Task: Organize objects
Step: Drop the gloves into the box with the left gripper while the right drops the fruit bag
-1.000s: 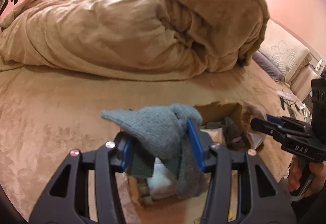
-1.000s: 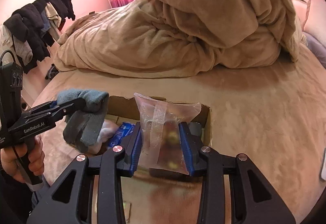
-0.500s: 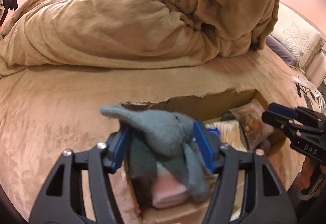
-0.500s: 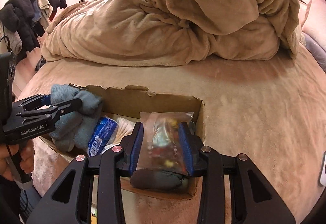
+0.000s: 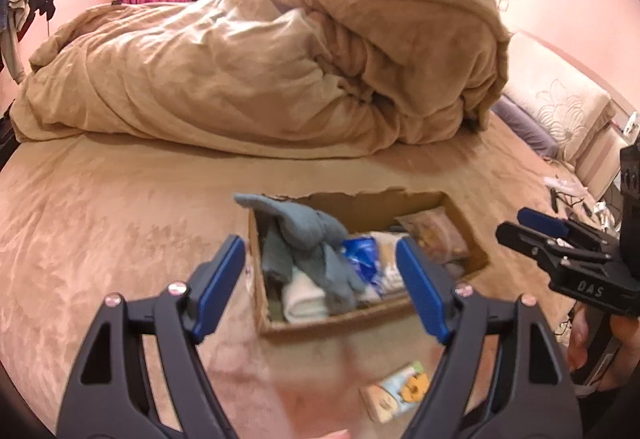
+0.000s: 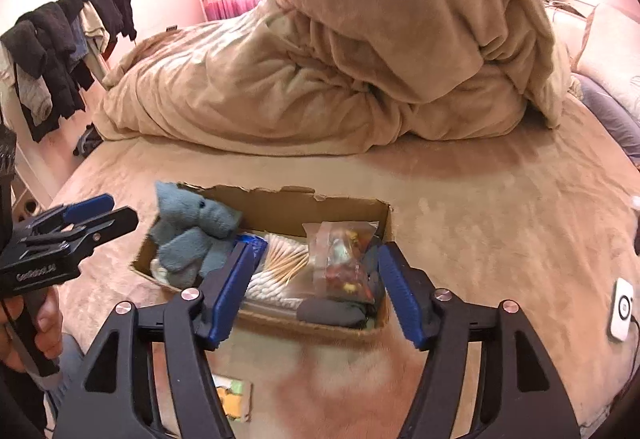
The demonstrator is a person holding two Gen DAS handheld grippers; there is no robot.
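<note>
Lying on a tan bedspread (image 6: pixel 460 195), an open cardboard box (image 6: pixel 288 205) holds what has been gathered so far. The left gripper (image 5: pixel 322 287) hovers above the box's near left corner with its blue pads spread wide, its jaws having just been opening; nothing is between them, and the grey-blue knitted gloves (image 5: pixel 308 239) lie draped over the left end of the box, partly on a folded white cloth (image 5: pixel 302 297). The right gripper (image 6: pixel 312 289) hangs over the near right part of the box, its jaws likewise having just been opening and now standing apart with no pad pressing on anything. Below it the clear plastic bag (image 6: pixel 344 259) of small coloured items leans upright in the right end of the box, on a dark rolled cloth (image 6: pixel 332 313). Between gloves and bag sit a pack of cotton swabs (image 6: pixel 276 267) and a blue wrapper (image 5: pixel 362 259). A small colourful packet (image 5: pixel 400 389) lies on the bedspread in front of the box. Behind the box a big beige duvet (image 5: pixel 280 75) is heaped up, and dark clothes (image 6: pixel 60 51) hang at the far left. A hand (image 6: pixel 44 323) grips the left tool's handle.
</note>
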